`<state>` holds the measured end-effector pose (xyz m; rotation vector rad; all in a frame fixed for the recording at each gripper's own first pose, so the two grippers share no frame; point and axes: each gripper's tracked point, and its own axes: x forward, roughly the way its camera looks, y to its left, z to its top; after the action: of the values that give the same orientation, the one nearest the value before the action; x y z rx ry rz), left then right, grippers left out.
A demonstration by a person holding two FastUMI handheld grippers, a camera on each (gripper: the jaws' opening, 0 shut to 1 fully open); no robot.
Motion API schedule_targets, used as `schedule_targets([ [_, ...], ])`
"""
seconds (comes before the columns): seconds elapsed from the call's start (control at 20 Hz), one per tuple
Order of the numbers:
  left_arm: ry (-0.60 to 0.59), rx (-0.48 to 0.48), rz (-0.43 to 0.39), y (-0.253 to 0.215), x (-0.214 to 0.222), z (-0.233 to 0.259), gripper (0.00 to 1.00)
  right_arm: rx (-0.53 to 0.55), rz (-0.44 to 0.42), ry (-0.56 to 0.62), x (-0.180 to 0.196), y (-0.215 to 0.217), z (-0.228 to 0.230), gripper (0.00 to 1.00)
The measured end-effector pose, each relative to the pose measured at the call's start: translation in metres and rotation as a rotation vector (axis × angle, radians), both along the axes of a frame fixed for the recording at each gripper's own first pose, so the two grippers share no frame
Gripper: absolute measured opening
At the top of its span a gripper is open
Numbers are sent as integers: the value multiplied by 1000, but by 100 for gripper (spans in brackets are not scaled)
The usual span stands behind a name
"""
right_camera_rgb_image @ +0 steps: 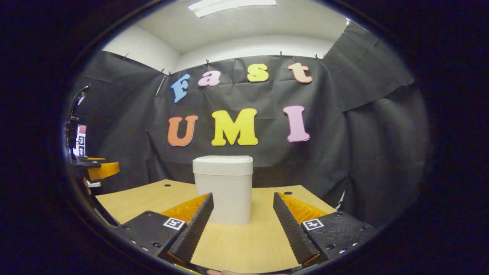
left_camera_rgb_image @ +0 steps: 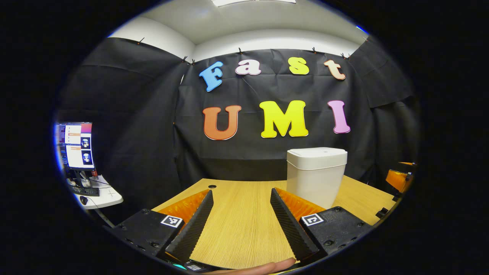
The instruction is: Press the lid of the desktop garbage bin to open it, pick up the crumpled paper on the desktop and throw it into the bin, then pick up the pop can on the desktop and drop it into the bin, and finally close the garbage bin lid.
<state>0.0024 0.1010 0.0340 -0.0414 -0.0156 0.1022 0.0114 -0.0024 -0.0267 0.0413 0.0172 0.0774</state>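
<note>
A white desktop bin (left_camera_rgb_image: 316,176) with its lid (left_camera_rgb_image: 317,157) down stands on the wooden table (left_camera_rgb_image: 240,225), ahead and to the right of my left gripper (left_camera_rgb_image: 241,194). That gripper is open, with bare tabletop between its fingers. In the right gripper view the same bin (right_camera_rgb_image: 226,191) stands ahead, slightly left of centre, lid (right_camera_rgb_image: 223,164) down. My right gripper (right_camera_rgb_image: 243,199) is open with nothing held, and its left finger (right_camera_rgb_image: 195,227) overlaps the bin's lower left corner in the image. The left gripper (right_camera_rgb_image: 100,170) shows far off at the left edge.
A side table (left_camera_rgb_image: 100,196) with a monitor (left_camera_rgb_image: 75,146), keyboard and mouse stands left of the desk. The desk has cable holes (left_camera_rgb_image: 212,186) near its back edge (right_camera_rgb_image: 287,193). A fingertip (left_camera_rgb_image: 263,267) shows at the bottom. The right gripper (left_camera_rgb_image: 399,179) shows at the right edge.
</note>
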Motion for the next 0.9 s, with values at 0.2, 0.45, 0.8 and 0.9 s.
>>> schedule_targets([
  [0.2,12,1,-10,-7,0,-4,97,48,25,19,2,5,-7,94],
  [0.45,-1,3,-15,-12,-2,0,97,55,52,4,-2,15,-2,94],
  [0.8,-2,-11,-28,-22,0,-1,97,-17,93,-66,-19,35,12,95],
  [0.9,5,-21,-35,-25,2,-3,97,-16,99,-83,-23,41,14,95],
])
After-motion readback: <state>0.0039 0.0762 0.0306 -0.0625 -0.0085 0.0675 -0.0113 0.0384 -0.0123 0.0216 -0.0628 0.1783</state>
